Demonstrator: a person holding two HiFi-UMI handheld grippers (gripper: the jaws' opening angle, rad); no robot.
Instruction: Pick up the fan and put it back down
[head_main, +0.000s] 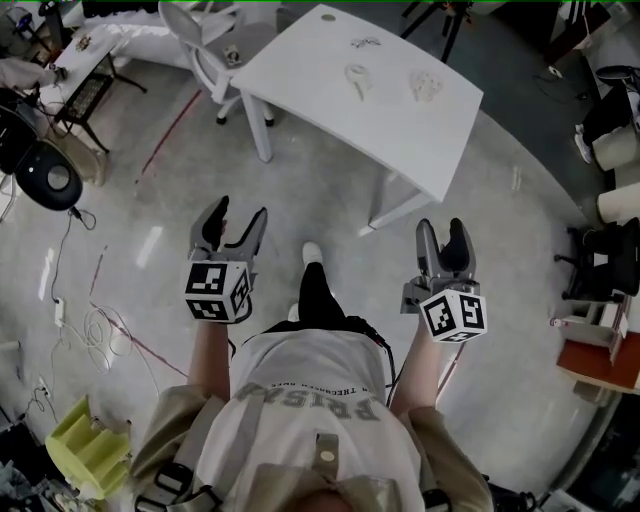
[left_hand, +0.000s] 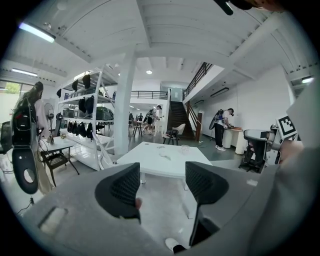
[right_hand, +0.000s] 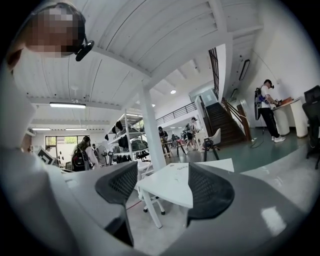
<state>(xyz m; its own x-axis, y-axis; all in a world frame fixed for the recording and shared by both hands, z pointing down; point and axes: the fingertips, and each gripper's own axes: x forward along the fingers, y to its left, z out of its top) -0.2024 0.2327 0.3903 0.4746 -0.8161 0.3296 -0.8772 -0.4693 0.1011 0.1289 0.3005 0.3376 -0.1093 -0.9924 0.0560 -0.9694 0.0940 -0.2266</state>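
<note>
A white table (head_main: 400, 130) stands ahead of me on the grey floor. On it lie small pale items, among them a white ring-shaped thing with a handle (head_main: 357, 78), possibly a hand fan, and a pale rounded piece (head_main: 427, 85). My left gripper (head_main: 240, 212) is held out short of the table, open, with nothing between its jaws. My right gripper (head_main: 442, 228) is open and empty too. The left gripper view looks past that gripper (left_hand: 162, 187) at the table (left_hand: 165, 160). The right gripper view looks past its own gripper (right_hand: 162, 187) at the table (right_hand: 175, 187).
A white chair (head_main: 200, 45) stands at the table's far left. A black round device (head_main: 50, 180) and loose cables (head_main: 100, 330) are on the floor at left, a yellow-green crate (head_main: 85, 445) near my left foot. Shelving (left_hand: 90, 120) and a pillar (left_hand: 125, 110) stand beyond.
</note>
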